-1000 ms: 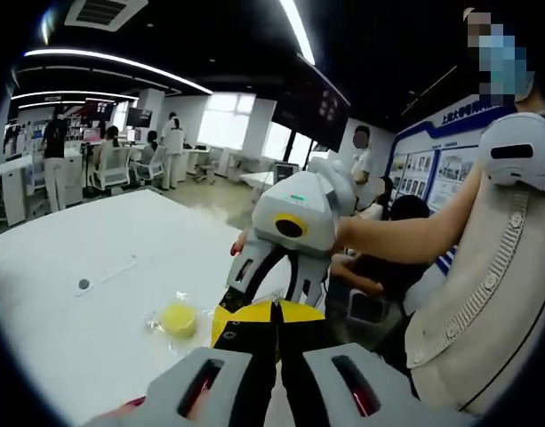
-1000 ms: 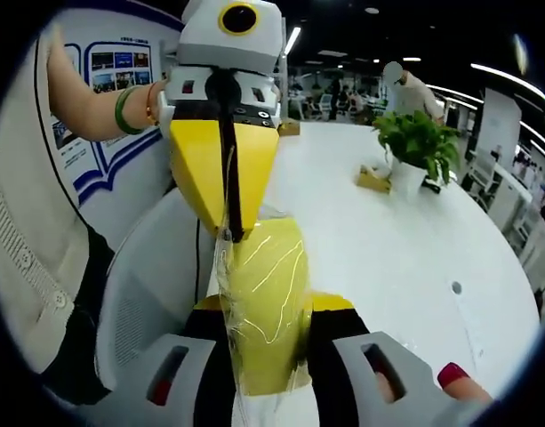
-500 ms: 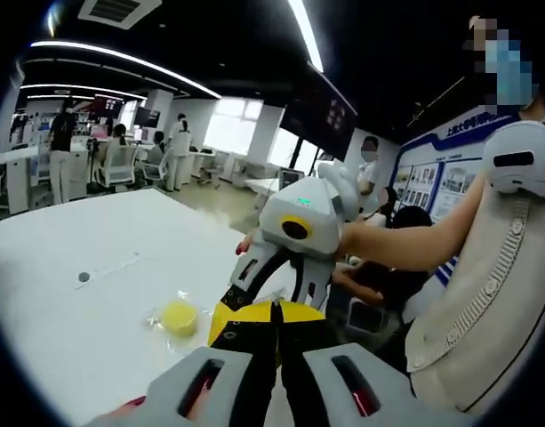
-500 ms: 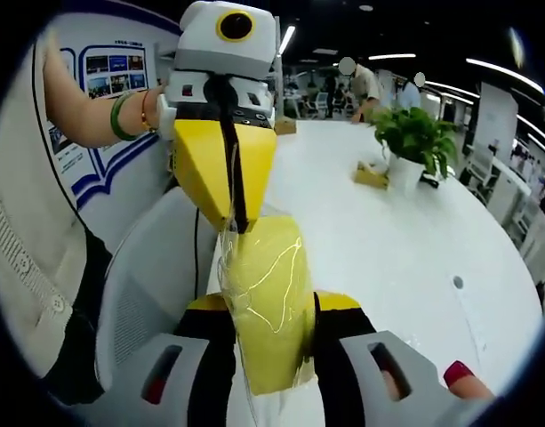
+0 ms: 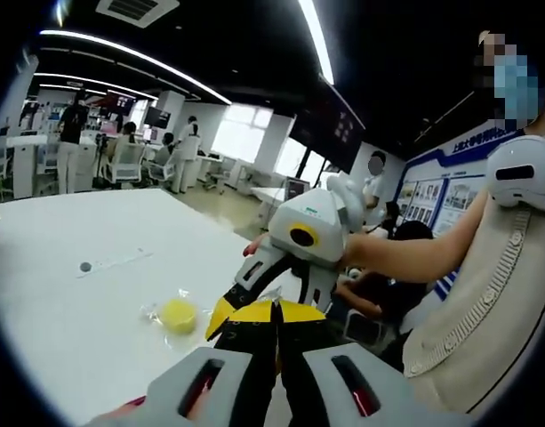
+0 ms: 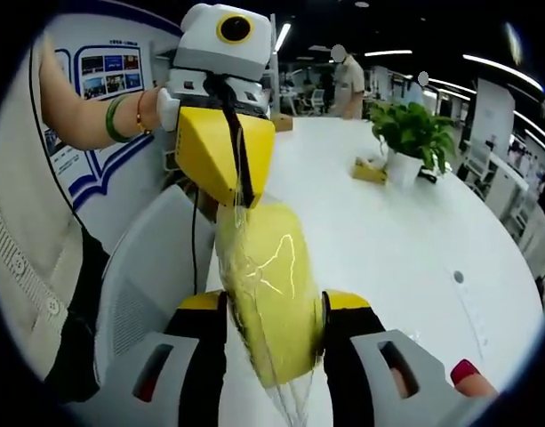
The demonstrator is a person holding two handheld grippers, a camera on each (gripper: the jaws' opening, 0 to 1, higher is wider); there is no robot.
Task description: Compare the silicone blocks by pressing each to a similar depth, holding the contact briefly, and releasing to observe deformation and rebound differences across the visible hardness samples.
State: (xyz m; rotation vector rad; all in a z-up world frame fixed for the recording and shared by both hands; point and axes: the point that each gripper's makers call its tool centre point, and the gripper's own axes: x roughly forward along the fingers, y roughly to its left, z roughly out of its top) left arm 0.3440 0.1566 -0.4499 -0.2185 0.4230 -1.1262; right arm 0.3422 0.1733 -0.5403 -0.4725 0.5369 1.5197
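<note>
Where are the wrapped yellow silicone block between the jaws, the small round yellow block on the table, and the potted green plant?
wrapped yellow silicone block (image 6: 270, 289), right gripper view, middle of its face
small round yellow block (image 5: 177, 315), left gripper view, top
potted green plant (image 6: 412, 133), right gripper view, leaves

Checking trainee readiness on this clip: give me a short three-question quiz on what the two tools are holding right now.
1. True or false: the right tool grips a wrapped yellow block between its jaws.
2. What does the left tool pinch? A) the block's clear wrap B) a pen C) nothing
3. Fill in: a second yellow block lies on the white ____.
Key: 1 true; 2 A; 3 table.
</note>
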